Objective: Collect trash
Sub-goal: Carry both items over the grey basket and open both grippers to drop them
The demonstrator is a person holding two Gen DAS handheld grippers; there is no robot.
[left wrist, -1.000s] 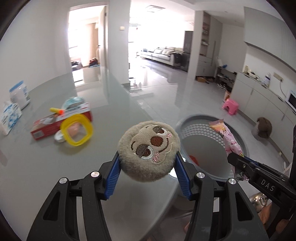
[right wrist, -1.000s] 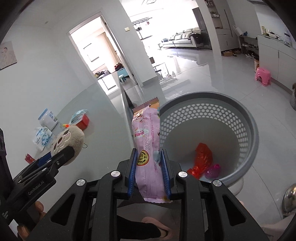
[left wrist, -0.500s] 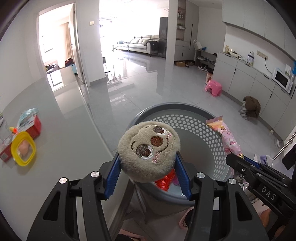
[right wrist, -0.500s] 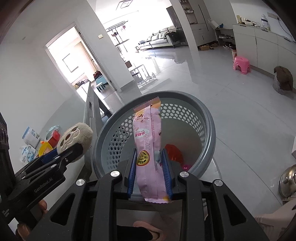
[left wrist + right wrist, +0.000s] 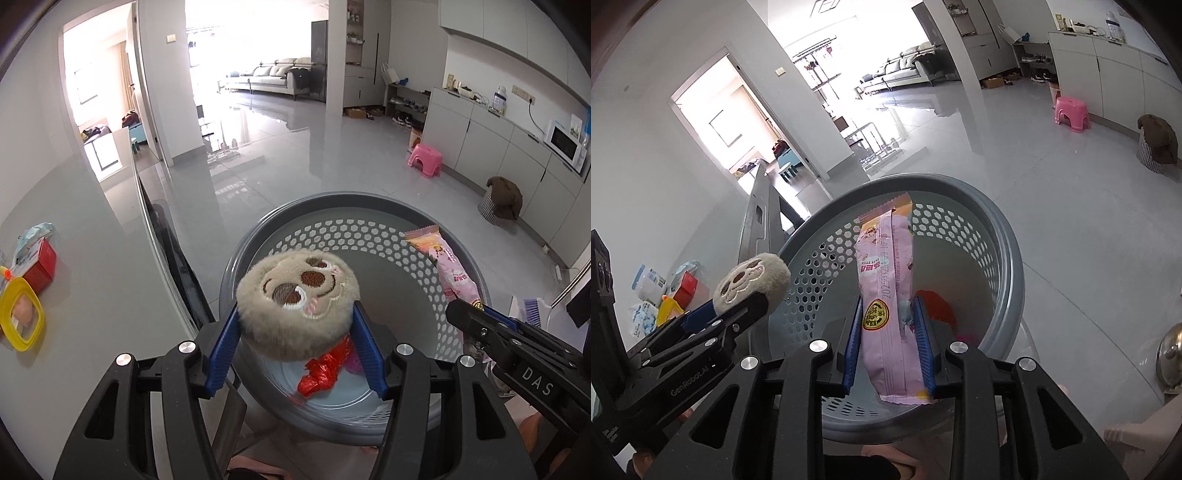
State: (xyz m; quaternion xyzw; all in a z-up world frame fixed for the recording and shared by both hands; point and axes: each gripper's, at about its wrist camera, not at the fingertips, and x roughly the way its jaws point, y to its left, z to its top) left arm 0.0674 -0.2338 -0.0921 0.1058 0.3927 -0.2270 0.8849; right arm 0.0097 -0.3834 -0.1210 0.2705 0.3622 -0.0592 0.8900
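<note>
My left gripper (image 5: 295, 310) holds a round beige plush face (image 5: 297, 304) between its blue pads, above the grey perforated basket (image 5: 332, 197). Its jaws are opening; the plush sits tilted with the pads still touching its sides. My right gripper (image 5: 888, 302) is shut on a long pink snack wrapper (image 5: 886, 280) that stands upright over the same basket (image 5: 960, 184). A crumpled red bag (image 5: 325, 369) and something pink lie on the basket's floor. The left gripper (image 5: 738, 306) with the plush shows at the left of the right wrist view. The right gripper (image 5: 458, 310) shows at the right of the left wrist view.
The glossy grey table (image 5: 92, 258) runs along the left, its edge beside the basket. On it lie a red box (image 5: 40, 266), a yellow ring-shaped container (image 5: 20, 317) and blue-white packets (image 5: 646, 284). A pink stool (image 5: 424, 158) and a covered bin (image 5: 500, 199) stand on the floor beyond.
Both grippers have swung from over the table to above the basket and sunk toward it. The plush has tilted between the left pads. The wrapper stays gripped.
</note>
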